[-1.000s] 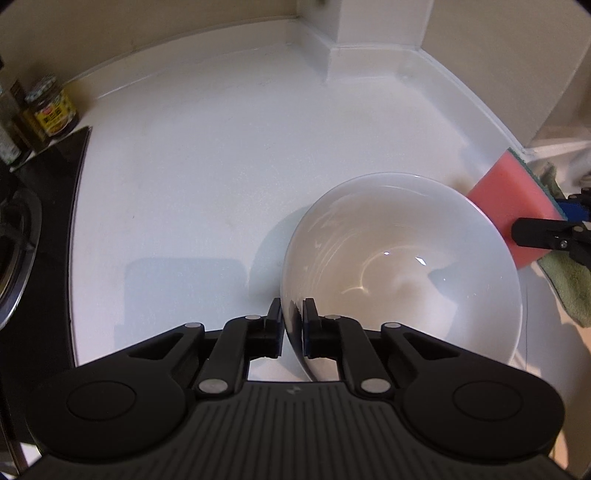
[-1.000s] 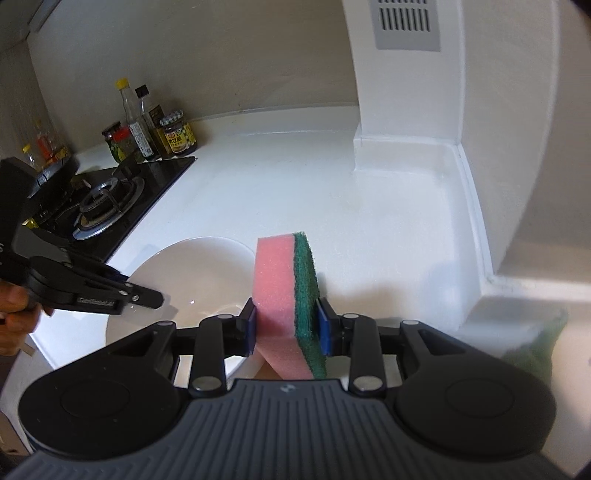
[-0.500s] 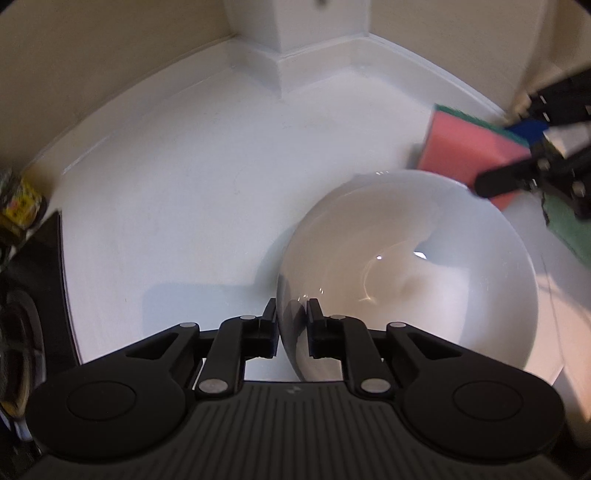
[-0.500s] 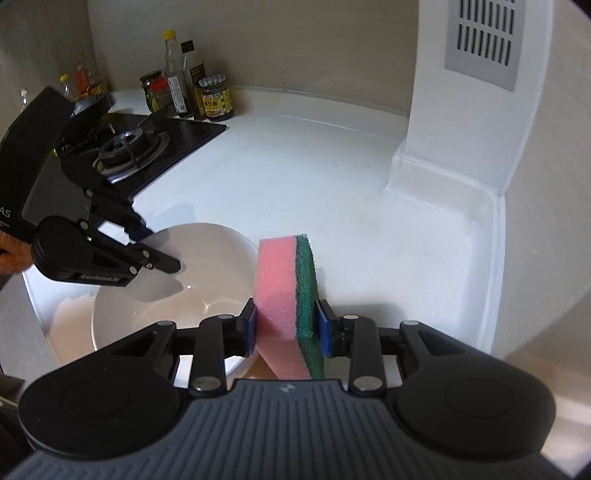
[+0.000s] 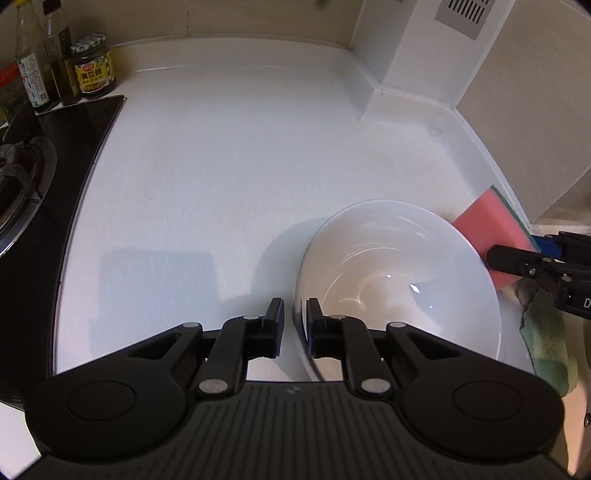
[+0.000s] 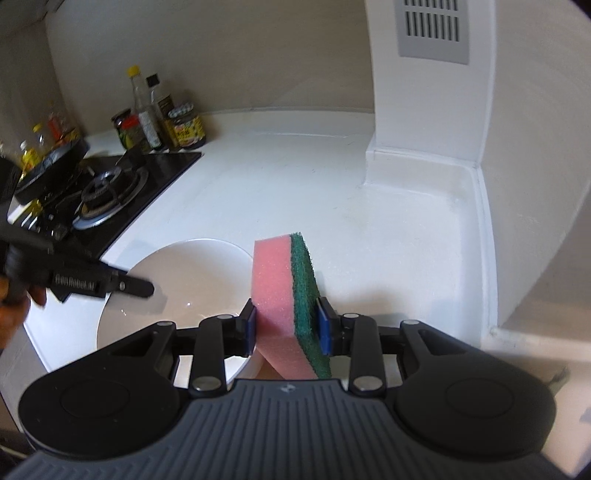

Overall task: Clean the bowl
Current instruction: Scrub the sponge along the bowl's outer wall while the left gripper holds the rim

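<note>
A white bowl (image 5: pixel 399 277) is tilted on the white counter; it also shows in the right wrist view (image 6: pixel 192 269). My left gripper (image 5: pixel 294 325) is shut on the bowl's near rim, one finger inside and one outside. My right gripper (image 6: pixel 287 325) is shut on a pink sponge with a green scouring side (image 6: pixel 284 291), held upright just right of the bowl. In the left wrist view the sponge (image 5: pixel 487 236) sits against the bowl's far right rim, with the right gripper's finger (image 5: pixel 517 258) beside it.
A black gas hob (image 6: pixel 107 192) lies at the left, with sauce jars and bottles (image 6: pixel 162 122) behind it. A white pillar with a vent (image 6: pixel 432 29) stands at the back right corner. A green cloth (image 5: pixel 546 339) lies right of the bowl.
Both views have swung: the left one back towards the hob and jars. The sponge stays at the bowl's right rim. Both grips are unchanged.
</note>
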A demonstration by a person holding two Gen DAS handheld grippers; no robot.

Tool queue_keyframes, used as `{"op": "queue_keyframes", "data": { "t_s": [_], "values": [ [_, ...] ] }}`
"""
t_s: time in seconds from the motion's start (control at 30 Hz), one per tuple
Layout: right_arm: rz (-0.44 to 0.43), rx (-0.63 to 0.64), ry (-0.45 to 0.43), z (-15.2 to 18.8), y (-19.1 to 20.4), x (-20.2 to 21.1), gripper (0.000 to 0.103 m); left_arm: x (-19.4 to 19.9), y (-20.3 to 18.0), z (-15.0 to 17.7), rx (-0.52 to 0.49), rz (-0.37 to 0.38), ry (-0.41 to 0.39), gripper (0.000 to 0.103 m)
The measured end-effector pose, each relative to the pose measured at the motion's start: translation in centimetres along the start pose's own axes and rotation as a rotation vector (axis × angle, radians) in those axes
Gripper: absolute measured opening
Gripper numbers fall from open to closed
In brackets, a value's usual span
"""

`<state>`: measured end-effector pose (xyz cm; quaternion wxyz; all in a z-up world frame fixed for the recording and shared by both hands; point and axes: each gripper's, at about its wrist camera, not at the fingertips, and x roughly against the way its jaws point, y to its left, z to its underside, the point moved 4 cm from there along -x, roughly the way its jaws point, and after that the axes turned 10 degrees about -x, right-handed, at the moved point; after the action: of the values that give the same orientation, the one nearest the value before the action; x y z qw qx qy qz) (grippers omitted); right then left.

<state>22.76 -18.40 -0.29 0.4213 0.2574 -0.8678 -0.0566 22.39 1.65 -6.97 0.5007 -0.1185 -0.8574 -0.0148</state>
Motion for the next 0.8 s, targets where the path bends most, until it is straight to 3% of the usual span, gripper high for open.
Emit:
{"op": "queue_keyframes", "data": {
  "t_s": [0.2,0.3,0.47,0.67,0.8],
  "values": [
    [-0.015,-0.055,-0.004,0.3,-0.6,0.4,0.028,-1.5,0.3,-0.4,-0.003,0.068,0.069,0.013],
    [-0.018,-0.082,0.0,0.5,-0.8,0.7,0.028,-1.9,0.0,-0.9,-0.056,0.073,0.105,0.012],
    [-0.025,-0.083,0.021,1.1,-0.8,1.3,0.028,-2.4,-1.9,-1.8,-0.312,0.028,0.13,0.009],
    [-0.035,0.075,0.075,-1.1,-0.4,0.0,0.028,-3.4,-3.0,-3.2,-0.487,0.069,0.121,0.011],
    [-0.019,0.138,0.082,-2.5,0.4,-1.6,0.028,-3.8,-3.3,-3.8,-0.528,0.072,0.121,0.012]
  ]
}}
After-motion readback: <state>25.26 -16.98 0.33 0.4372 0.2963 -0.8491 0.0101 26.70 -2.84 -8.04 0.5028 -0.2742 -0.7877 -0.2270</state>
